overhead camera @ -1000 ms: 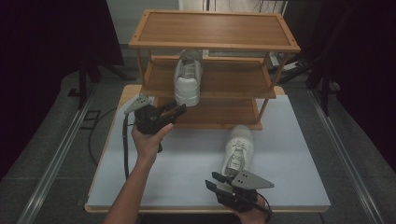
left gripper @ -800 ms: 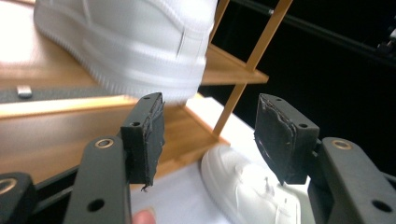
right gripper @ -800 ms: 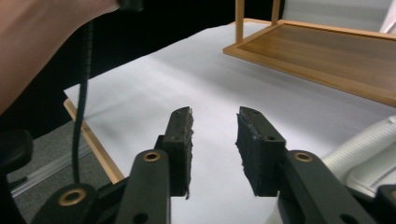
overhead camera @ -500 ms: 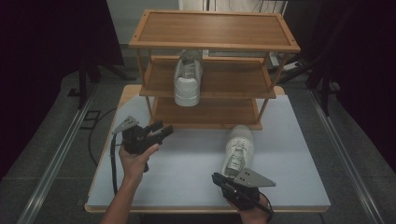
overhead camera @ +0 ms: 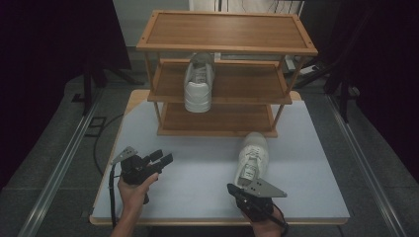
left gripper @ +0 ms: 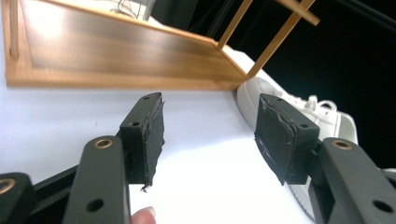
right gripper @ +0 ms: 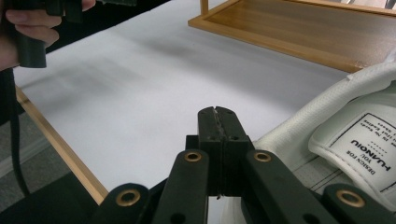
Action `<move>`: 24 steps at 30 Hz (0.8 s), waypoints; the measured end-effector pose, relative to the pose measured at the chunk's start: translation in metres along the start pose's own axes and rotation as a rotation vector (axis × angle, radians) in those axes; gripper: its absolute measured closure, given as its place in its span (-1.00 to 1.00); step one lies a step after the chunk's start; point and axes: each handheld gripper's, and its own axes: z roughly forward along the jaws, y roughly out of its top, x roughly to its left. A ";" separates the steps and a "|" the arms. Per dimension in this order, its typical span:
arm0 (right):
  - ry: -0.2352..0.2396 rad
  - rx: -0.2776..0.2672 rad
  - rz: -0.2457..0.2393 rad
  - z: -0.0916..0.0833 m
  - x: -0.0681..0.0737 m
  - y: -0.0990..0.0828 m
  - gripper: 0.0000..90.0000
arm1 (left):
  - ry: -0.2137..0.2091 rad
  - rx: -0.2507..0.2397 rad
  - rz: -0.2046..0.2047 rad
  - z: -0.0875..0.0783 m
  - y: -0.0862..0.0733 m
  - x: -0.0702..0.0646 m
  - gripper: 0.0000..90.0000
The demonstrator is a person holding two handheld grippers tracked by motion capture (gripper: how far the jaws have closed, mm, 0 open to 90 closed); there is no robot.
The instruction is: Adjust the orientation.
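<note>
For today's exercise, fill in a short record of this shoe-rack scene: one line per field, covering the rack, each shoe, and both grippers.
rack: wooden shoe rack, three shelves, at the table's far side
shelved shoe: white sneaker on the middle shelf, heel toward the camera
table shoe: second white sneaker on the grey table, in front of the rack
left gripper: open, nothing between the jaws
right gripper: shut, pads together, beside the table sneaker's heel collar

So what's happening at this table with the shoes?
A person is putting white shoes on a wooden rack. One shoe sits on the middle shelf. The other shoe lies on the table, with the right tongs shut at its heel; whether they pinch it is unclear. The left tongs are open and empty.
</note>
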 end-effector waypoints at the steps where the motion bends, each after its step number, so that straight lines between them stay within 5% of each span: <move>1: -0.003 0.001 -0.001 0.000 0.000 0.000 0.98 | -0.003 0.008 -0.004 0.001 -0.002 0.001 -0.06; 13: -0.038 0.007 0.016 -0.017 0.000 -0.011 0.98 | -0.013 0.046 -0.022 0.003 -0.010 0.007 -0.06; 24: -0.073 -0.031 0.113 -0.063 -0.033 -0.035 0.98 | -0.014 0.067 -0.042 0.006 -0.012 0.012 -0.06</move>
